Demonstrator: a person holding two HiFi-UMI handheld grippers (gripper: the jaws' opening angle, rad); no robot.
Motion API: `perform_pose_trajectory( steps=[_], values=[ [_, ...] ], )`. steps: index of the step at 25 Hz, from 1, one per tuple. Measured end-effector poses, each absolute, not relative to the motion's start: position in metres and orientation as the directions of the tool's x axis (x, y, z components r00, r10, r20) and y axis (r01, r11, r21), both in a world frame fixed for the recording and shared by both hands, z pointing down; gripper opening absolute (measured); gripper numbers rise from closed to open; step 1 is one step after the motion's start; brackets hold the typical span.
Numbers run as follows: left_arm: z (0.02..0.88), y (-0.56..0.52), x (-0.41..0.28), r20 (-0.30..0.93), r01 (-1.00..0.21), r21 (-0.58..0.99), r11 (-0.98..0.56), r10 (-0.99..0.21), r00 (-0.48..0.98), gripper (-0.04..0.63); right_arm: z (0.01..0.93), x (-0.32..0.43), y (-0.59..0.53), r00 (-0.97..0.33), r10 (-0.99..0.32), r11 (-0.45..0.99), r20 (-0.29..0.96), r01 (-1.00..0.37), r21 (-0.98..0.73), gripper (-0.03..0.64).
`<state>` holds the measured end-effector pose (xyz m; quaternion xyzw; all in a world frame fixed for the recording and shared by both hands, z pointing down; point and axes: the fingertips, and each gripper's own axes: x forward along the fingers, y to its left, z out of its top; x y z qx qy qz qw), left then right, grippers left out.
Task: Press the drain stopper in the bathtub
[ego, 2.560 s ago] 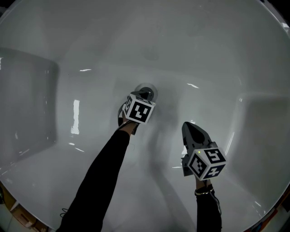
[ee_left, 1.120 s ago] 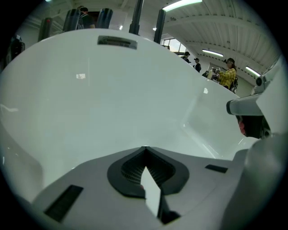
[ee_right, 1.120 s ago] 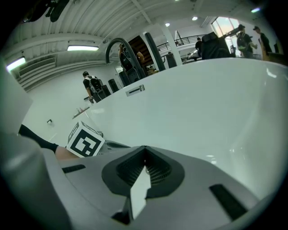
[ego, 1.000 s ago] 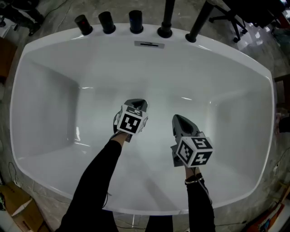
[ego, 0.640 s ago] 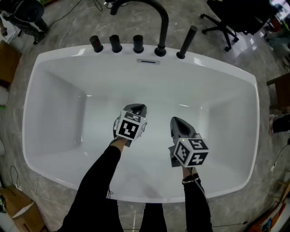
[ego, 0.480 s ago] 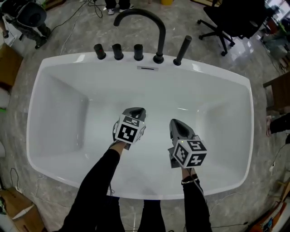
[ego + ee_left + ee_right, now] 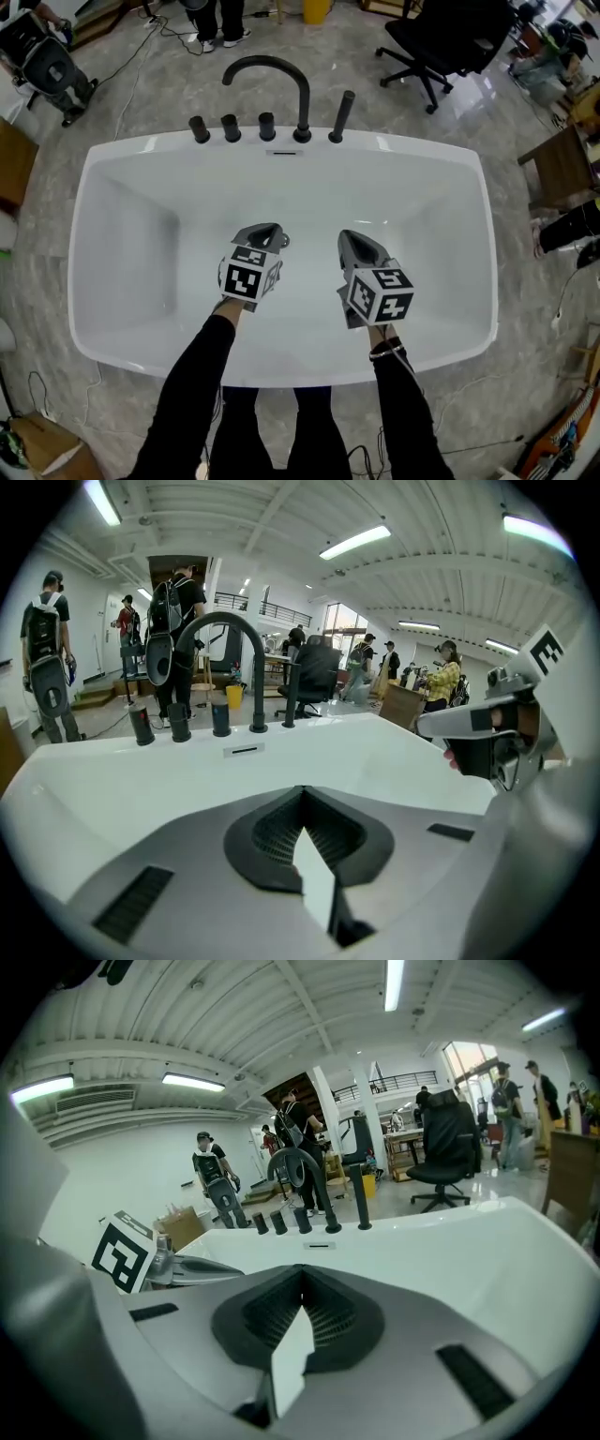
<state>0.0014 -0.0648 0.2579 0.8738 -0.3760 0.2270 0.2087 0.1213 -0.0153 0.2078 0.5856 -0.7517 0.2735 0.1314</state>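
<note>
In the head view the white bathtub (image 7: 112, 159) lies below me, with both grippers held over its middle. My left gripper (image 7: 265, 228) is shut with nothing in it, its tip pointing at the tub's far wall. A small dark round bit at its right edge may be the drain stopper (image 7: 281, 241); the rest is hidden. My right gripper (image 7: 349, 236) hangs beside it, also shut and empty. In the left gripper view the jaws (image 7: 302, 794) meet in a point above the tub, and the right gripper view shows the same (image 7: 302, 1277).
A black arched faucet (image 7: 272, 70), three black knobs (image 7: 230, 127) and a hand-shower stick (image 7: 342, 114) stand on the far rim, above an overflow slot (image 7: 281, 152). A black office chair (image 7: 441, 37) and several people (image 7: 173, 621) are on the grey floor beyond.
The left gripper's tip was down at the drain 2.6 s ago. Both grippers have since risen, and the head view has pulled back until the whole tub and the faucet show.
</note>
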Motion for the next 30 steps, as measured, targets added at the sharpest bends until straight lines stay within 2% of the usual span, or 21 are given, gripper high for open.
perform_pose_trajectory(
  steps=[16, 30],
  values=[
    [0.144, -0.024, -0.003, 0.452, -0.723, 0.183, -0.667, -0.596, 0.664, 0.003, 0.125, 0.097, 0.019, -0.297, -0.829, 0.206, 0.473, -0.95, -0.235, 0.002],
    [0.09, 0.016, -0.009, 0.396, -0.677, 0.126, -0.725, -0.589, 0.704, 0.003, 0.075, 0.075, 0.045, -0.302, -0.854, 0.227, 0.424, -0.949, -0.219, 0.002]
  ],
)
